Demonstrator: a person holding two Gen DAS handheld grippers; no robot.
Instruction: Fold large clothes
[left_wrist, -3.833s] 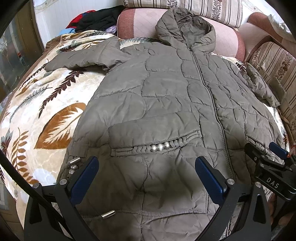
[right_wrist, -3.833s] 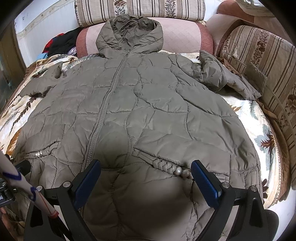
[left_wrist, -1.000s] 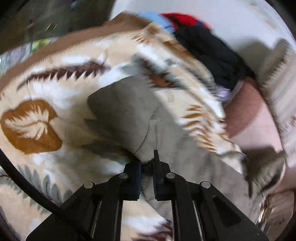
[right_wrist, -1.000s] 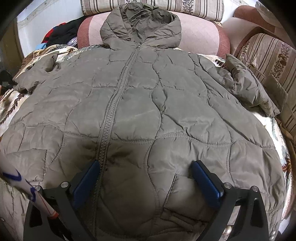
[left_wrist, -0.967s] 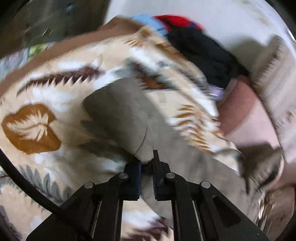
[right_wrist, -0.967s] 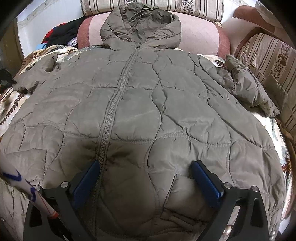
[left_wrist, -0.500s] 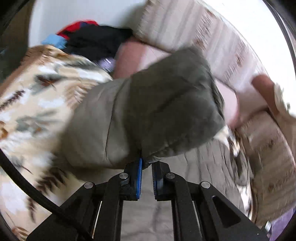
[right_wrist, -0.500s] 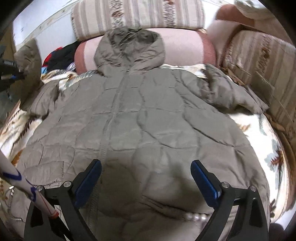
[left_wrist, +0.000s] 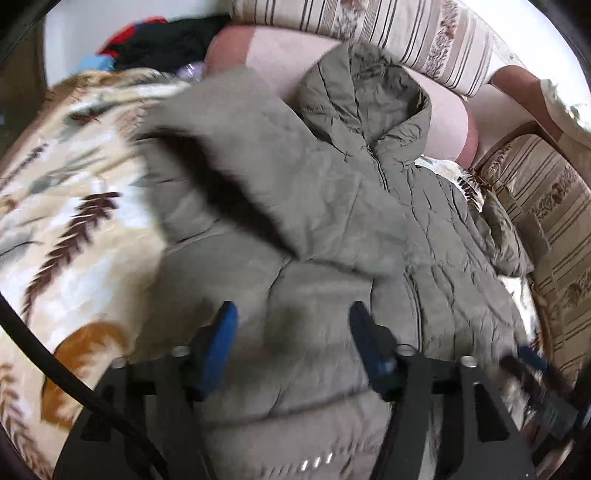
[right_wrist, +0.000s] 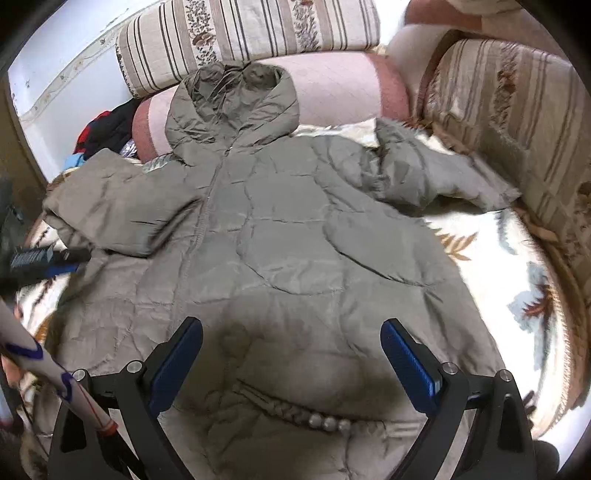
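An olive quilted hooded coat (right_wrist: 295, 236) lies front-up on a leaf-print blanket, hood (right_wrist: 232, 103) toward the pink cushion. Its left sleeve (left_wrist: 266, 184) is folded inward across the chest; it also shows in the right wrist view (right_wrist: 118, 206). The right sleeve (right_wrist: 443, 181) lies out toward the striped sofa arm. My left gripper (left_wrist: 291, 343) is open and empty above the coat's left side. My right gripper (right_wrist: 291, 358) is open and empty above the lower front, near the beaded pocket (right_wrist: 325, 421).
A leaf-print blanket (left_wrist: 66, 229) covers the surface. A pink cushion (right_wrist: 332, 85) and striped sofa cushions (right_wrist: 517, 122) ring the far and right sides. Dark and red clothes (left_wrist: 159, 40) are piled at the far left.
My left gripper carried the left sleeve up and over onto the coat's chest, then opened and let it go. My right gripper stayed open, drawing back slightly.
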